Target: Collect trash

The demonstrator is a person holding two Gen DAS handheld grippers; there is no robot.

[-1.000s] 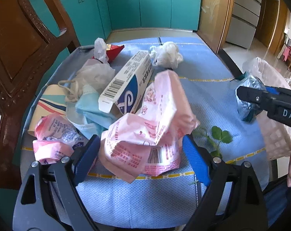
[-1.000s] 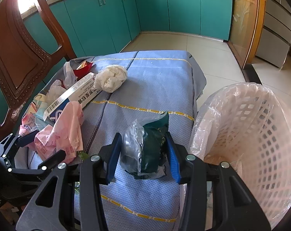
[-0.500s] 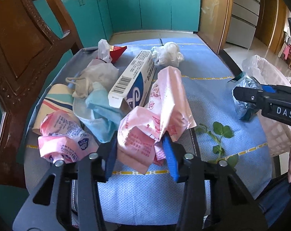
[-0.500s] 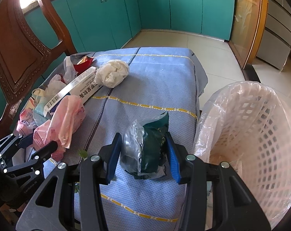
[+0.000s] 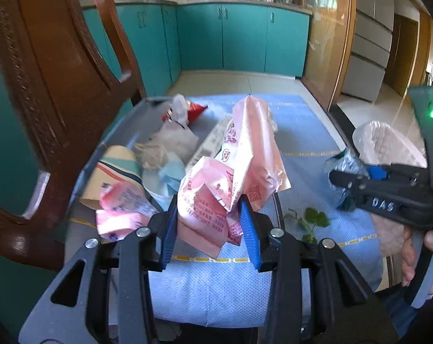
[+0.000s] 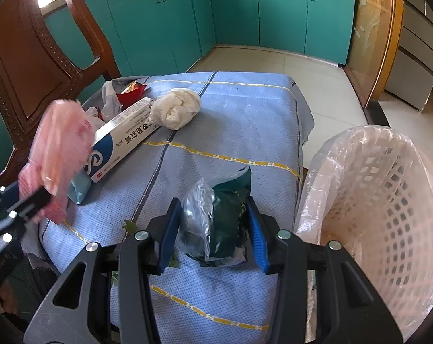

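My left gripper (image 5: 209, 226) is shut on a crumpled pink plastic wrapper (image 5: 236, 169) and holds it lifted above the blue tablecloth (image 5: 216, 286); it also shows in the right wrist view (image 6: 56, 146). My right gripper (image 6: 213, 232) is shut on a dark green and clear plastic bag (image 6: 219, 218), just left of the white lattice trash basket (image 6: 382, 218) lined with a clear bag. The right gripper also shows in the left wrist view (image 5: 339, 177).
More trash lies on the table's left: a white and blue box (image 6: 122, 137), a white crumpled tissue (image 6: 176, 109), a red wrapper (image 6: 130, 93), a paper cup (image 5: 113, 169), a pink packet (image 5: 122, 212), a green leaf sprig (image 5: 311, 220). A wooden chair (image 5: 44, 86) stands left.
My left gripper closed on the pink wrapper and lifted it off the table. My right gripper kept its hold on the green bag and hardly moved.
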